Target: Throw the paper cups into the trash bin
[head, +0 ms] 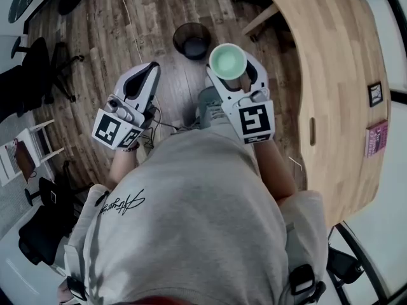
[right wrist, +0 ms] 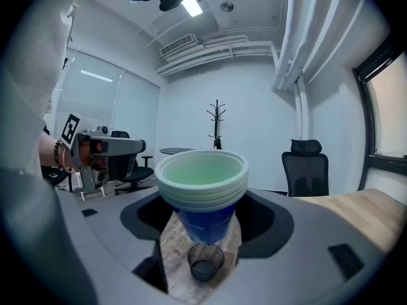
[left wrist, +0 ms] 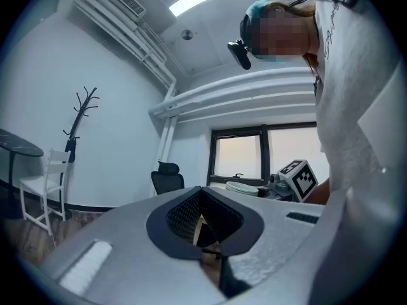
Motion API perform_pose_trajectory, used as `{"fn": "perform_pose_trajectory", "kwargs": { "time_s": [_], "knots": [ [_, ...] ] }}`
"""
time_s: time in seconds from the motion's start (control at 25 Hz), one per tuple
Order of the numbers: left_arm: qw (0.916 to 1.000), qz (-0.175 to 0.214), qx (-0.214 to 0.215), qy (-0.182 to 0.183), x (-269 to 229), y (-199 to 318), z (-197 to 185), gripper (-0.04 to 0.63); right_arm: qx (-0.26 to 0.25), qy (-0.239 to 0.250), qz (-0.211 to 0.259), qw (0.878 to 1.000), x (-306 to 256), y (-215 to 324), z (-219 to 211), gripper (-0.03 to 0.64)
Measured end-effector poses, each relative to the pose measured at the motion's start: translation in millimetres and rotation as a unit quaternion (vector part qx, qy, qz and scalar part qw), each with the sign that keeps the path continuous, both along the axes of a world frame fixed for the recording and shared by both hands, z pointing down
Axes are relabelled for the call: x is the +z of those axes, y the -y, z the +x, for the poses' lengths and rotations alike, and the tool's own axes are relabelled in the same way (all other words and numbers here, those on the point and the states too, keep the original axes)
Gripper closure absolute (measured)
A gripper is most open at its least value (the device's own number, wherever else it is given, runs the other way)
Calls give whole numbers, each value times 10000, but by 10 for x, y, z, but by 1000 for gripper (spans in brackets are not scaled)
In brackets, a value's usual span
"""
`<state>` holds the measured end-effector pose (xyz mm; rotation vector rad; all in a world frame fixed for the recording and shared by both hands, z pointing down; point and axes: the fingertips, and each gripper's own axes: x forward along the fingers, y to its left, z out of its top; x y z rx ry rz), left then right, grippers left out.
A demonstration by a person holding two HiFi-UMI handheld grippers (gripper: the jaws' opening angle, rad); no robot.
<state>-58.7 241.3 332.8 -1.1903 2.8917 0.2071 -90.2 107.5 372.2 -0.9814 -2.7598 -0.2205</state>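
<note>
A stack of paper cups (head: pixel 227 61), blue outside and pale green inside, stands upright between the jaws of my right gripper (head: pixel 234 75), which is shut on it. In the right gripper view the cups (right wrist: pixel 202 180) hang above the dark round trash bin (right wrist: pixel 205 261), which shows through the gap of the right gripper (right wrist: pixel 206 227). The bin (head: pixel 192 40) stands on the wooden floor just ahead and slightly left of the cups. My left gripper (head: pixel 147 75) is held to the left at about the same height, its jaws together and holding nothing. The left gripper (left wrist: pixel 203 224) points out into the room.
A curved light wooden table (head: pixel 337 75) runs along the right, with a small framed item (head: pixel 375 94) and a pink book (head: pixel 376 138) on it. Black office chairs (head: pixel 38 62) and a white chair (head: pixel 25 151) stand at the left. A coat stand (right wrist: pixel 217 122) is at the far wall.
</note>
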Motion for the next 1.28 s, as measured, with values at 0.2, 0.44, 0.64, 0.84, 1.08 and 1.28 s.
{"fn": "perform_pose_trajectory", "kwargs": {
  "time_s": [0.2,0.44,0.64,0.84,1.08,1.28],
  "knots": [
    [9999,-12,-151,-5,25,-113,-121,592,-233,-137,31,9996,73,-168,-99,330],
    [9993,-11,-380,-38,72,-239,-313,592,-453,-210,6,9988,160,-331,-308,330],
    [9985,14,-521,-185,154,-359,-476,592,-644,-280,52,9975,199,-493,-489,330],
    [9973,67,-665,-299,211,-484,-595,592,-792,-401,73,9960,246,-657,-651,330],
    [9959,81,-827,-366,267,-640,-812,592,-1004,-445,75,9939,283,-858,-895,330],
    [9949,81,-935,-371,292,-689,-948,592,-1134,-509,70,9922,356,-923,-1065,330]
  ]
}}
